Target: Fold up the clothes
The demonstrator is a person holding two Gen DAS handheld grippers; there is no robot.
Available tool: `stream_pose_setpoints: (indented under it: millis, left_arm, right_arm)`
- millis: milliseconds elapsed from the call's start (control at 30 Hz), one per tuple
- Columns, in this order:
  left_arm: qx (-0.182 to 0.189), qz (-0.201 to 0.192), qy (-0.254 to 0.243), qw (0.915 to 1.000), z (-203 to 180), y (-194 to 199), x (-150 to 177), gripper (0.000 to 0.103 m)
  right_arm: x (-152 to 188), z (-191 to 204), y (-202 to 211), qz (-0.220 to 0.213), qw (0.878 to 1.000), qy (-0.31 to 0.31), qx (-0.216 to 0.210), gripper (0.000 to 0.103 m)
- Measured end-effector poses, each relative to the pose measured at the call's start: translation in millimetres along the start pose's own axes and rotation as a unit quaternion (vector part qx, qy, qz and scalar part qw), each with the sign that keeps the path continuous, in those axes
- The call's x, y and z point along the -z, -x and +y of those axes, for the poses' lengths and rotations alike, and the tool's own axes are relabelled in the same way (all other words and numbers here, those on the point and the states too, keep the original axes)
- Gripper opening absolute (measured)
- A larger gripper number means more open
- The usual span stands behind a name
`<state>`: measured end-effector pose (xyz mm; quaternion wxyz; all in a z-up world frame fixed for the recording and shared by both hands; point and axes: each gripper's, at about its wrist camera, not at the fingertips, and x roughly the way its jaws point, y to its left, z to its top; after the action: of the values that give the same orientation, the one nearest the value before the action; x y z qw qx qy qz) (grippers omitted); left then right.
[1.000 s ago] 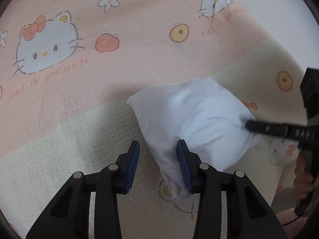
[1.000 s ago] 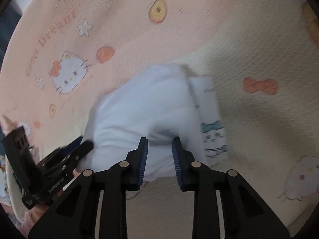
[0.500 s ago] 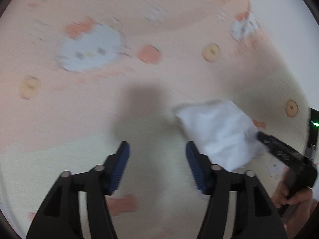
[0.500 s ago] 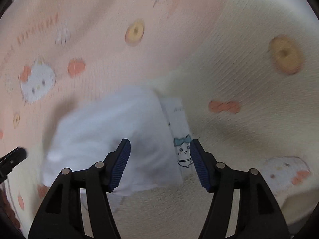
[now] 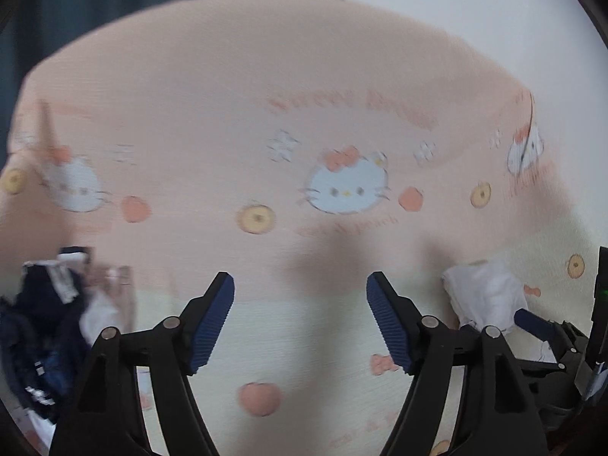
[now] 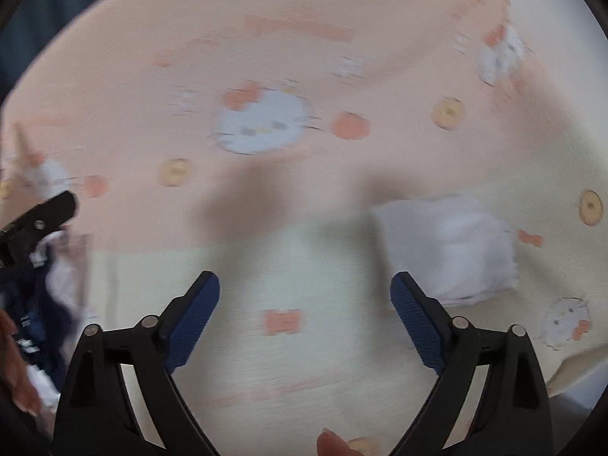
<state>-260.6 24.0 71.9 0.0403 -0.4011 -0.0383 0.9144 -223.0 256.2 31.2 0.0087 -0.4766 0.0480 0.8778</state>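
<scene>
Both the left gripper (image 5: 300, 319) and right gripper (image 6: 304, 317) were opening, nothing between them; the folded white garment (image 6: 448, 247) lay near the blanket's (image 6: 304, 57) right edge (blurred).

Left gripper (image 5: 300, 317) angled downward, jaws opening wide, nothing between its blue pads (image 5: 211, 323). Right gripper (image 6: 304, 317) also tilted down, jaws opening, likewise empty. A fingertip (image 6: 332, 444) shows at the bottom edge of the right wrist view.

Left gripper (image 5: 300, 317): black plastic arms, silver rivets at the joints, ribbed blue pads (image 5: 212, 321) inside. Right gripper (image 6: 304, 313) same build; green light on its black body.
</scene>
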Motion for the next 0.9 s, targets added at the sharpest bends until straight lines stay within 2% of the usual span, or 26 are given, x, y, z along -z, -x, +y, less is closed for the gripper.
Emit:
stream_pose_setpoints:
  millis: [167,267,333,433,467,600,800,900]
  left_arm:
    - [-0.007,-0.017,0.002,0.9998,32.8,47.0,16.9,0.078]
    - [-0.013,-0.022,0.005,0.9997,49.4,75.1,36.2,0.080]
    - [-0.031,-0.025,0.001,0.9992,55.9,92.2,52.8,0.081]
    - [-0.088,-0.035,-0.030,0.9950,57.0,116.7,81.1,0.081]
    - [-0.096,-0.038,-0.037,0.9940,57.3,125.1,90.8,0.081]
    - [-0.057,-0.030,-0.020,0.9978,57.1,154.3,126.5,0.081]
    - [-0.055,-0.017,0.010,0.9983,49.2,180.3,172.6,0.081]
    - [-0.055,-0.010,0.020,0.9982,45.2,188.0,191.8,0.081]
  right_arm:
    - [1.4,53.2,30.4,-0.021,0.999,0.022,-0.033,0.100]
    - [26.6,76.5,63.2,-0.041,0.998,0.046,-0.015,0.102]
    - [47.7,86.4,79.5,-0.051,0.997,0.055,0.002,0.102]
    - [85.8,94.0,93.8,-0.057,0.997,0.048,0.008,0.102]
    - [96.2,94.4,96.6,-0.054,0.998,0.045,0.008,0.102]
    - [135.9,89.3,113.9,-0.030,0.999,0.041,0.004,0.102]
    - [181.8,75.4,149.8,-0.059,0.996,0.051,0.054,0.102]
    - [196.9,64.3,155.0,-0.046,0.997,0.027,0.056,0.102]
